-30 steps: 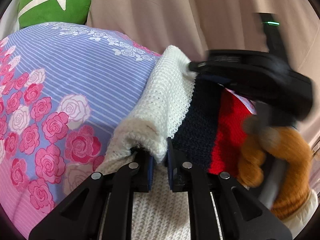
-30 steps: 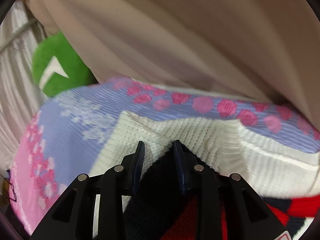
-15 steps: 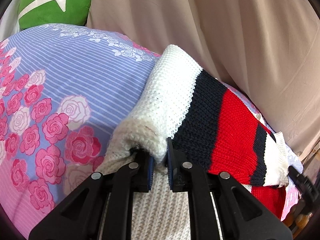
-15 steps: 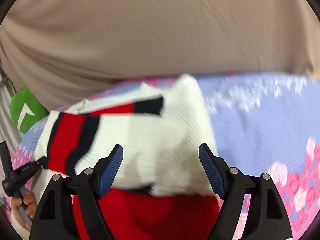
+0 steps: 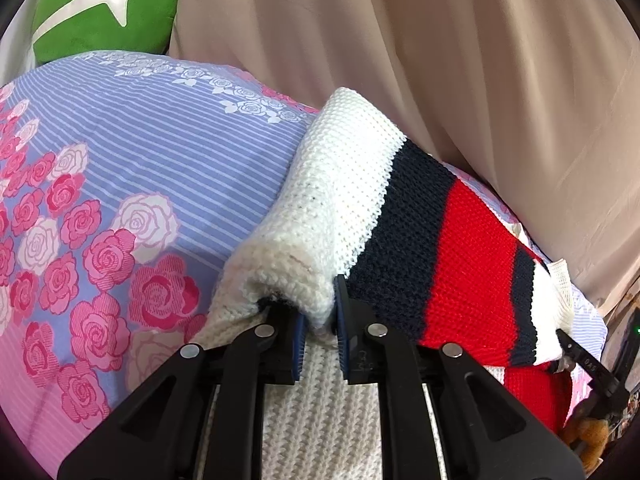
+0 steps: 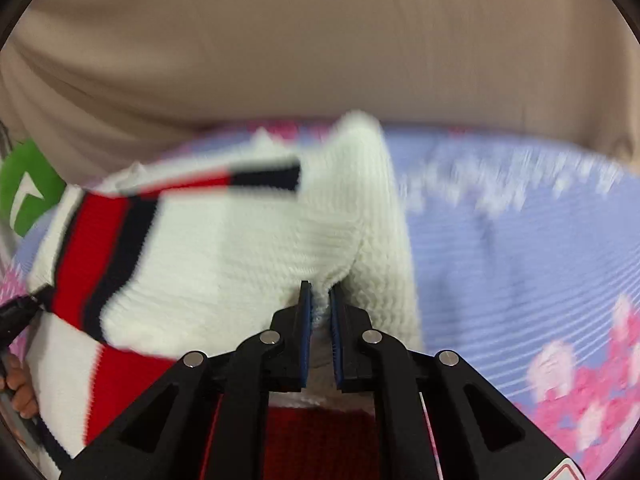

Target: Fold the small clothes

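Chunky white knit sweater (image 5: pixel 344 184), red and navy stripes, pinched by left tool (image 5: pixel 320 336) and just-closed right tool (image 6: pixel 319 334).

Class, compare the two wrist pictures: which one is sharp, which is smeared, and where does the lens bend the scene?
Left wrist view: sharp, knit stitches of the sweater clear, evenly lit. Right wrist view: bedsheet and sweater stripes smeared, only the right gripper crisp. Both: fisheye curving, dark corners.
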Demonstrator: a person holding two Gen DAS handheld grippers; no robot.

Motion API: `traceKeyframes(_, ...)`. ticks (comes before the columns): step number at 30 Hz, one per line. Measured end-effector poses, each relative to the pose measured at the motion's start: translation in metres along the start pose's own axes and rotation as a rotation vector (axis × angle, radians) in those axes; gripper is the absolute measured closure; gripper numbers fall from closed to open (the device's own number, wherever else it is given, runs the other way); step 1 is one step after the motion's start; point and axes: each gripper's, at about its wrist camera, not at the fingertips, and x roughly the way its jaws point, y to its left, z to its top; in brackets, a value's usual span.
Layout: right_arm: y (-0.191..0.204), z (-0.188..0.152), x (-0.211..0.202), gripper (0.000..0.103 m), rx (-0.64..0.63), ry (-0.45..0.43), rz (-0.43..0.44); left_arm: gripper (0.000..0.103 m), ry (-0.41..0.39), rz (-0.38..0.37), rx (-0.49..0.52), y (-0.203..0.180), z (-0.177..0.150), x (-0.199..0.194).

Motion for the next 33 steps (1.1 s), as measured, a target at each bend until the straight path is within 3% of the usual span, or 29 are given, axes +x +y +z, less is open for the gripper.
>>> traceKeyframes(4,-0.003,-0.006,-0.042,0.08,0.076,-0.035,0.064,0.088,-0.004,-0.017,-0.007,0.001,0.0,0.0)
traceKeyframes(7,-0.005,-0.031,-0.085,0.049,0.101,-0.064,0.09,0.073,-0.011,-0.042,0.01,0.0,-0.005,-0.01)
traceKeyframes(12,-0.011,-0.109,-0.155,0.03,0.054,-0.04,0.063,0.046,-0.015,-0.046,0.067,0.014,-0.043,-0.078)
traceKeyframes(17,-0.029,-0.192,-0.192,0.025,0.088,0.041,0.052,0.032,0.027,-0.042,0.069,0.051,-0.091,-0.15)
traceKeyframes(22,-0.029,-0.242,-0.201,0.025,0.153,0.115,0.101,0.03,0.11,-0.06,-0.005,0.084,-0.139,-0.188)
traceKeyframes(25,-0.017,-0.253,-0.206,0.021,0.172,0.099,0.11,0.03,0.124,-0.097,-0.049,0.089,-0.162,-0.198)
traceKeyframes(30,0.007,-0.264,-0.21,0.021,0.2,0.094,0.198,0.03,0.167,-0.175,-0.069,0.077,-0.178,-0.203)
traceKeyframes(33,0.023,-0.266,-0.212,0.021,0.141,0.083,0.164,0.03,0.176,-0.176,-0.05,0.067,-0.182,-0.201)
